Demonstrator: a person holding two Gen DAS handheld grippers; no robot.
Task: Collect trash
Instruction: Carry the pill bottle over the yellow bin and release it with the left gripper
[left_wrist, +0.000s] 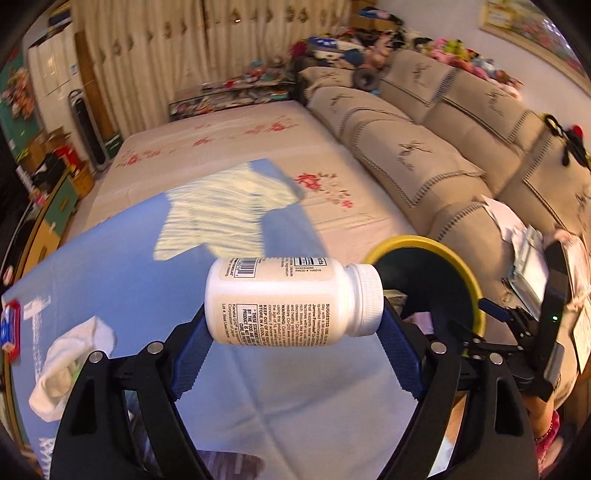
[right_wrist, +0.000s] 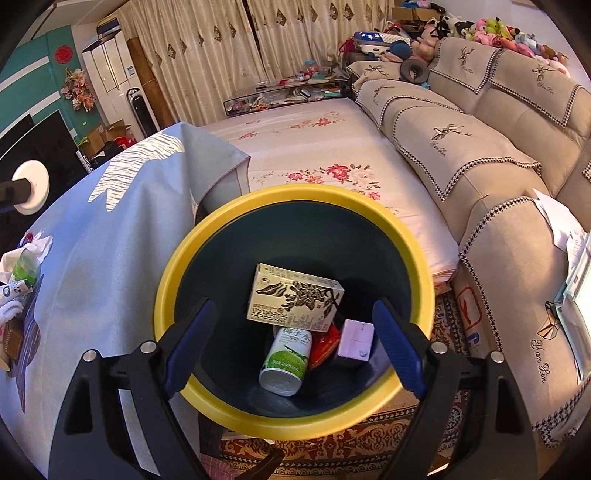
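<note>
My left gripper (left_wrist: 293, 314) is shut on a white pill bottle (left_wrist: 291, 301), held sideways above the blue tablecloth (left_wrist: 122, 258), cap towards the bin. The yellow-rimmed dark bin (left_wrist: 436, 254) stands just right of the bottle. My right gripper (right_wrist: 291, 332) is open and empty, hovering over the bin (right_wrist: 184, 273). Inside the bin lie a cream drink carton (right_wrist: 295, 297), a green can (right_wrist: 286, 360), a red wrapper (right_wrist: 325, 345) and a small lilac box (right_wrist: 354, 339). The bottle's base (right_wrist: 31, 186) shows at the far left of the right wrist view.
Crumpled white tissue (left_wrist: 70, 365) and a red packet (left_wrist: 11, 330) lie on the table's left side; a green bottle and a tube (right_wrist: 22, 275) lie there too. A beige sofa (right_wrist: 480, 155) runs along the right. A floral bed cover (right_wrist: 314, 147) lies behind the bin. The right gripper's body (left_wrist: 517, 332) is beside the bin.
</note>
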